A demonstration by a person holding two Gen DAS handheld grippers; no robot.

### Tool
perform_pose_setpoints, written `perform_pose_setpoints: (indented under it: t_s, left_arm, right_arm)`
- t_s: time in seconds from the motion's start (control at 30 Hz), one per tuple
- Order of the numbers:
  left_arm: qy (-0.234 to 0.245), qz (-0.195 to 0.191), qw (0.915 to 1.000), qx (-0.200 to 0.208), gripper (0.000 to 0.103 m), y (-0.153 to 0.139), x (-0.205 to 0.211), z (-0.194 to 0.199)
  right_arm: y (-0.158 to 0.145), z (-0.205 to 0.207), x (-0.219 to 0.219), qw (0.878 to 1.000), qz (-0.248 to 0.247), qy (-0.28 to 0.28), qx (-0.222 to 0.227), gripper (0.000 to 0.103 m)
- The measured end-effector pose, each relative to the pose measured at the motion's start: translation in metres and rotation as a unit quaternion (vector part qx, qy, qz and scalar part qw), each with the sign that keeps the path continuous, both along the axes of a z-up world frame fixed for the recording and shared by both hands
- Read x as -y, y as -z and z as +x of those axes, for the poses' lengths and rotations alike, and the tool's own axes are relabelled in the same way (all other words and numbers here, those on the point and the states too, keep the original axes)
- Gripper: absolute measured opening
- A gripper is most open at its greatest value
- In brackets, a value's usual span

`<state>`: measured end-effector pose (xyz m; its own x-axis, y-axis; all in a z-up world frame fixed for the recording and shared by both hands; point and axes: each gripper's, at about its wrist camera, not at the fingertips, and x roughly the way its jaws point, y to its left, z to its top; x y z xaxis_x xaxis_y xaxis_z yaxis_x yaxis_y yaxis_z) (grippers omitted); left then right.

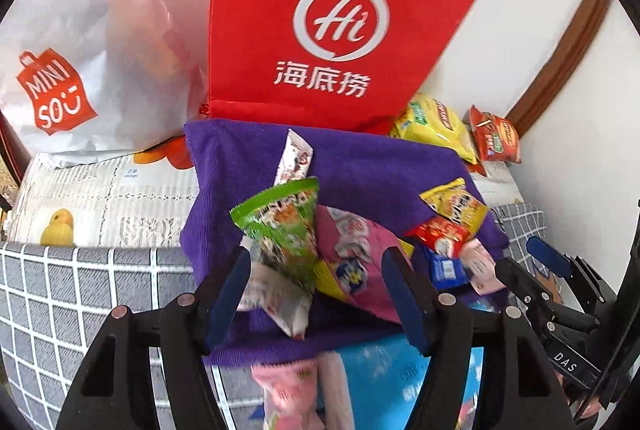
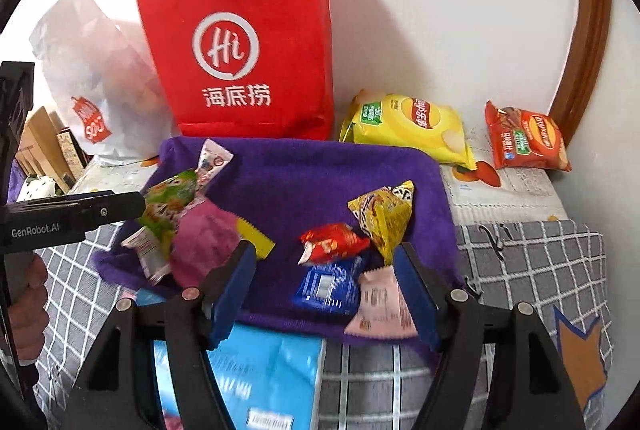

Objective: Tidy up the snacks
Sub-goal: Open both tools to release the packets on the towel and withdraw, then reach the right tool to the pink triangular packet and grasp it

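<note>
A purple cloth [image 1: 360, 165] [image 2: 312, 173] on the checked bed cover holds loose snacks. My left gripper [image 1: 320, 294] is open; a green packet [image 1: 284, 218] and a white packet [image 1: 280, 302] lie between its fingers, and a pink packet [image 1: 356, 254] lies beside them, with no pad pressing on any. My right gripper [image 2: 328, 290] is open just above a blue packet [image 2: 326, 284] and a pale pink packet [image 2: 380, 306]. A small red packet [image 2: 332, 240] and a yellow triangular packet [image 2: 384, 213] lie just beyond them. A white stick packet [image 2: 212, 159] leans near the cloth's far left.
A red paper bag [image 2: 248, 49] and a white Miniso bag [image 2: 96, 89] stand against the wall behind the cloth. Yellow chips [image 2: 408, 125] and red chips [image 2: 524, 141] lie at the back right. A light blue package [image 2: 260, 370] sticks out under the cloth's near edge.
</note>
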<state>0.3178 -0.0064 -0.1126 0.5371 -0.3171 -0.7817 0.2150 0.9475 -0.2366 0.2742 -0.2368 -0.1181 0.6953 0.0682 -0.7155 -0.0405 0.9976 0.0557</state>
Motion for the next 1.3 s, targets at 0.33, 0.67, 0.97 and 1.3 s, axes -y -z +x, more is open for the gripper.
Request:
perform_pose_setpoints:
  t_s: [0.33, 0.67, 0.97, 1.3]
  left_arm:
    - [0.016, 0.003, 0.9997, 0.017, 0.066, -0.018, 0.006, -0.069]
    - [-0.003, 0.022, 0.9992, 0.033, 0.066, -0.019, -0.011, -0.132]
    - [-0.040, 0.017, 0.9991, 0.006, 0.066, 0.007, -0.047, -0.162]
    - [-0.041, 0.018, 0.9989, -0.016, 0.066, 0.034, -0.074, -0.183]
  right_arm:
    - [-0.019, -0.063, -0.005, 1.000, 0.009, 0.004, 0.011, 0.070]
    - [-0.024, -0.125, 0.001, 0.999, 0.008, 0.028, 0.023, 0.071]
    - [0.007, -0.152, -0.018, 1.000, 0.022, 0.004, -0.014, 0.071]
    - [0.039, -0.146, -0.059, 0.997, 0.035, -0.035, -0.054, 0.072]
